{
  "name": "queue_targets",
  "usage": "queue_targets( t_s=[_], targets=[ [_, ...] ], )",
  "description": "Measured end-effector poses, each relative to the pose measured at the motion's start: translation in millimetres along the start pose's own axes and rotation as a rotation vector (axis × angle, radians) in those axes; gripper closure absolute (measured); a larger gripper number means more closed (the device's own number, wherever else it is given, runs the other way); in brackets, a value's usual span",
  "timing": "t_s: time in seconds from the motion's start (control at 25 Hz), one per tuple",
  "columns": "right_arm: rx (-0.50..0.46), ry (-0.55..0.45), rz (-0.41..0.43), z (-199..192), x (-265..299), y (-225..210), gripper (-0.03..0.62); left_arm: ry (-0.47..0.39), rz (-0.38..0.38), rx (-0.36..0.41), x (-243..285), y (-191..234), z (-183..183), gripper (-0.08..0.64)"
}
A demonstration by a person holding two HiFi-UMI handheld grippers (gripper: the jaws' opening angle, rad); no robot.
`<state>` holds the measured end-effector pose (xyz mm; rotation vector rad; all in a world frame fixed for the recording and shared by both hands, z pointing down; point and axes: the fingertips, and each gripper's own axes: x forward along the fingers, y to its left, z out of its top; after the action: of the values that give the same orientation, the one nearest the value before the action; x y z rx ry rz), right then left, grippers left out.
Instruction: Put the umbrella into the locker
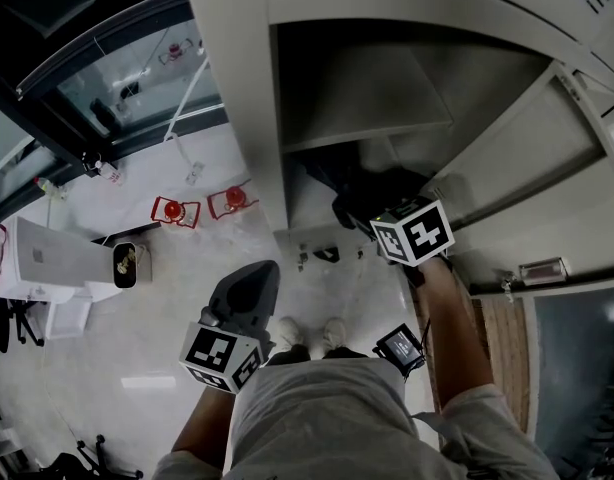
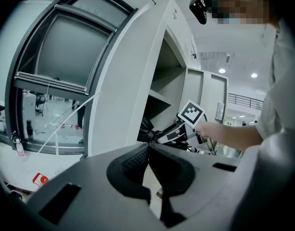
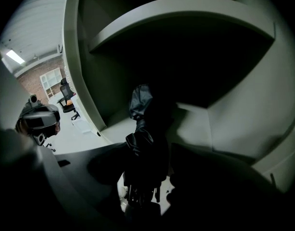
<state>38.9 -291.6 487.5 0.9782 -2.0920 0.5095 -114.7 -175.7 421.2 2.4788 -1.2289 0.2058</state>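
A folded black umbrella (image 3: 142, 138) is clamped between the jaws of my right gripper (image 3: 147, 177), and its far end reaches into the open grey locker (image 3: 85, 81) just over a lower shelf (image 3: 195, 124). In the head view the right gripper (image 1: 372, 213), with its marker cube, is at the locker mouth and the umbrella (image 1: 362, 193) is a dark mass inside. My left gripper (image 1: 255, 278) hangs lower left, outside the locker, shut and empty. The left gripper view has its pads (image 2: 138, 160) pressed together, and beyond them the umbrella (image 2: 146, 129) entering the locker (image 2: 123, 90).
The locker door (image 1: 547, 158) stands open at the right, with an upper shelf (image 1: 367, 103) above the umbrella. Two red objects (image 1: 177, 210) and a white unit (image 1: 47, 258) are on the pale floor at left. My shoes (image 1: 307, 333) are before the locker. A glass wall (image 2: 51, 81) lies left.
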Motion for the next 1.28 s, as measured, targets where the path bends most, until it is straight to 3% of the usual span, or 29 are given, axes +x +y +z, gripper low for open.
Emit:
queue_targets(
  t_s=[0.92,1.28],
  targets=[
    [0.023,-0.081,0.027,-17.9,-43.5,8.1,0.334,-0.004,-0.017,0.012,-0.3,-34.7,-4.7,0.545],
    [0.037,-0.061,0.025,-52.7,-56.9,12.6,0.334,-0.007,-0.031,0.02,0.8,-52.7,-6.4,0.545]
  ],
)
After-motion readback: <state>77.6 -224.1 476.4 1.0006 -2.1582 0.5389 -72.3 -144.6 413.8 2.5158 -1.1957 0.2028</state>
